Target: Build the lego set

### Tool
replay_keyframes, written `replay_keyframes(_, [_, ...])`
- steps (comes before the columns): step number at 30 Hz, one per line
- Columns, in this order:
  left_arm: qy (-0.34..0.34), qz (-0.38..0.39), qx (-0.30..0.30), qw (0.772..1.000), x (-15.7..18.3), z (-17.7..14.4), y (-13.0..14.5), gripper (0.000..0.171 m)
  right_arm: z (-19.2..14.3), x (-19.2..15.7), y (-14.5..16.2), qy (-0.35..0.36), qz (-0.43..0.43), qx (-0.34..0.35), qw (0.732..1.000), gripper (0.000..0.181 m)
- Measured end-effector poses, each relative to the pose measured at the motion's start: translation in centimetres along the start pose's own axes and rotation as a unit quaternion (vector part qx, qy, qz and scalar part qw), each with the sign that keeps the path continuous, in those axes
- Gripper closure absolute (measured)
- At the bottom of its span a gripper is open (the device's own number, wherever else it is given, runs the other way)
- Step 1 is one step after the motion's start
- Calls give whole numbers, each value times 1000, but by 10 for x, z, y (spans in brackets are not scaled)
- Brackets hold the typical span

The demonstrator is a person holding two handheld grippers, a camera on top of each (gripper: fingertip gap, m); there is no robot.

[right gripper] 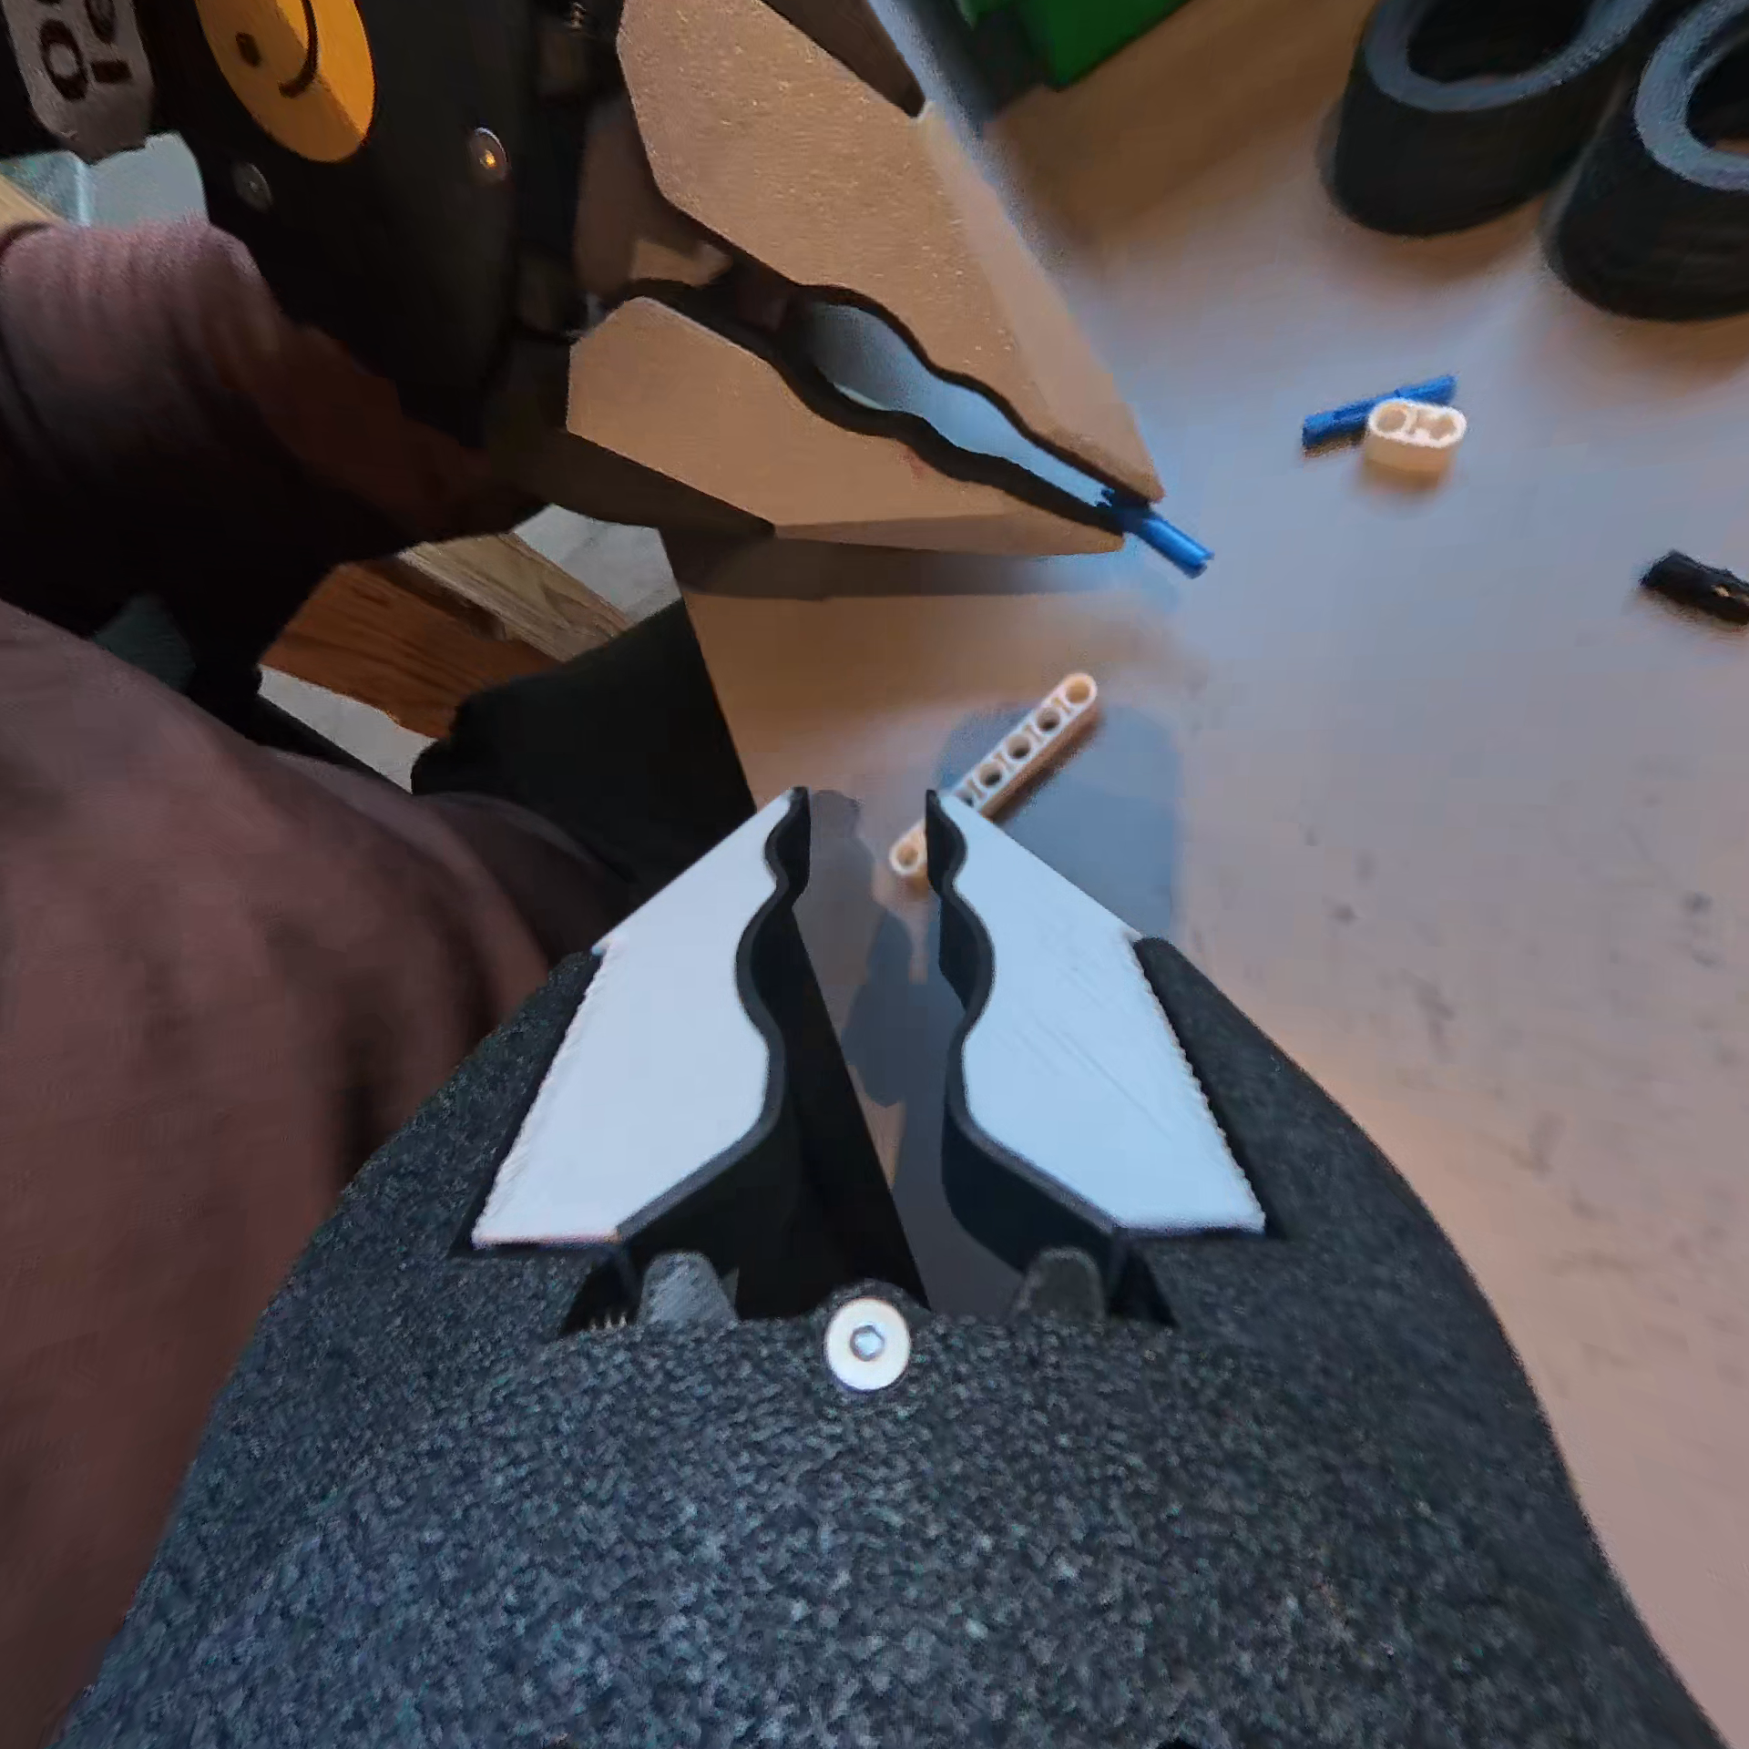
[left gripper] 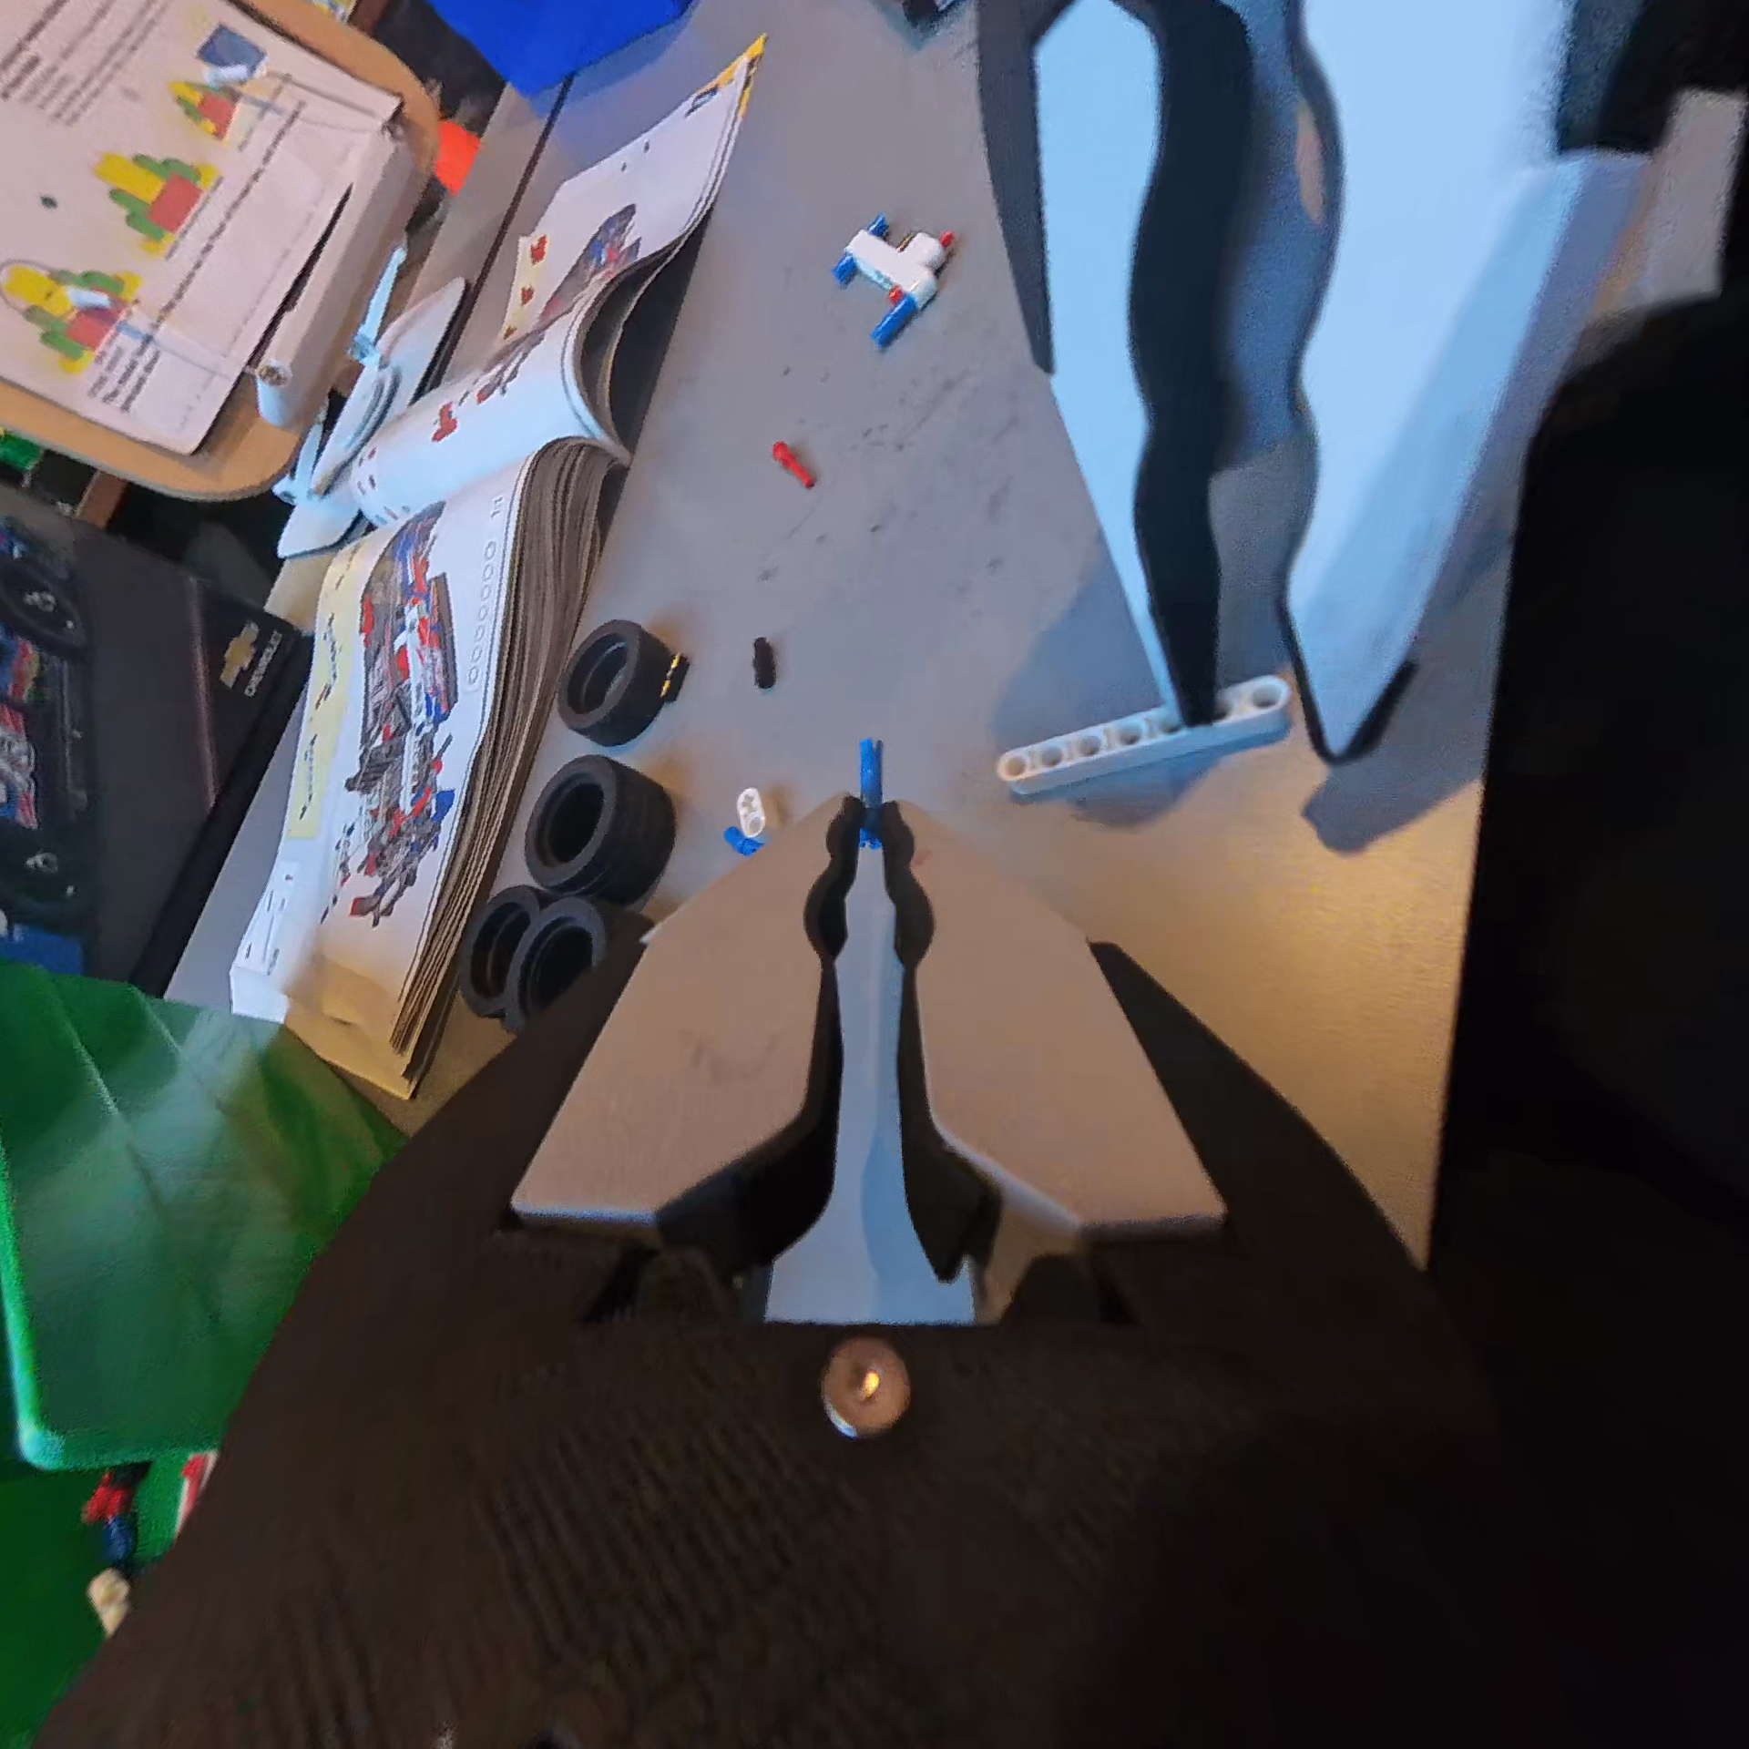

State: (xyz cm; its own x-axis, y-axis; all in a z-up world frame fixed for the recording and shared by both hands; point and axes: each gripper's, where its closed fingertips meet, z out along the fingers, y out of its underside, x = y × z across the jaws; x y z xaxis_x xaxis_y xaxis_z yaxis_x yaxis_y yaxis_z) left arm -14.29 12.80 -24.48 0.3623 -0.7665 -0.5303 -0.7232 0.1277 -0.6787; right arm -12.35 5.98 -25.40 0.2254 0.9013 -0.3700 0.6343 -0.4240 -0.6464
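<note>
Grey and scuffed, the table [left gripper: 899, 568] carried the whole scene. Only the left wrist view showed the open instruction booklet [left gripper: 454, 757], thick and splayed, with four ribbed black rubber tyres [left gripper: 606, 833] just beside its edge, and farther off a small white-and-blue assembly [left gripper: 894, 274] and a red pin [left gripper: 793, 464]. Only the right wrist view showed a person's dark maroon sleeve [right gripper: 189, 946] at the left.

A white beam [left gripper: 1145, 738] — long, flat, pierced by a row of round holes — lay on the table, its long axis running roughly across the left view. The right gripper [right gripper: 866, 804] had its smooth pale wavy-edged fingers apart, straddling the beam near one end; in the left view one dark finger edge seemed to meet the beam, though actual contact could not be told.

The left gripper [left gripper: 866, 814] was clamped on a slim blue pin [left gripper: 869, 786], which pointed straight forward past the fingertips — above the table, near the beam but apart from it. A short white two-hole link [right gripper: 1415, 435] lay against another blue pin [right gripper: 1372, 412], with a black pin [right gripper: 1694, 587] nearby.
</note>
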Motion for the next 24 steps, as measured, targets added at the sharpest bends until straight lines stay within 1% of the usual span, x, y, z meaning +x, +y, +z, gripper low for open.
replay_keyframes(2, [-9, -12, -6, 1000, -5, 0, 3, 170, 6, -2, -7, -13, 14, 16, 1000, 157])
replay_keyframes(4, [-15, -18, -9, 1000, -8, 0, 5, 170, 6, -8, -15, -44, 32, 35, 998, 156])
replay_keyframes(6, [-21, -16, -7, 1000, -10, -1, 4, 170, 0, -11, -21, -68, 46, 54, 995, 154])
replay_keyframes(7, [-22, -14, -4, 1000, -10, -1, 3, 170, -5, -8, -23, -65, 47, 62, 995, 152])
replay_keyframes(9, [-16, -10, 9, 1000, -7, -3, -1, 170, -19, 6, -27, -30, 30, 78, 996, 149])
replay_keyframes(11, [-9, -6, 25, 1000, -5, -6, -6, 170, -34, 16, -33, 3, -13, 91, 996, 139])
replay_keyframes(12, [-4, -4, 33, 999, -3, -7, -9, 170, -39, 18, -36, 16, -37, 94, 995, 138])
replay_keyframes(13, [2, -3, 38, 999, -1, -7, -10, 170, -42, 21, -38, 34, -62, 88, 994, 139])
replay_keyframes(15, [12, -4, 38, 999, 1, -7, -10, 170, -39, 29, -37, 78, -128, 52, 987, 141])
replay_keyframes(17, [22, -2, 42, 999, 5, -7, -11, 170, -30, 36, -36, 133, -213, 11, 968, 142])
replay_keyframes(20, [31, 6, 49, 998, 10, -9, -14, 170, -20, 47, -43, 218, -334, -23, 917, 154])
replay_keyframes(22, [36, 8, 44, 998, 11, -7, -12, 170, -12, 45, -43, 226, -377, -43, 897, 161])
replay_keyframes(24, [37, 9, 38, 999, 12, -6, -10, 170, -5, 43, -40, 222, -397, -61, 888, 161])
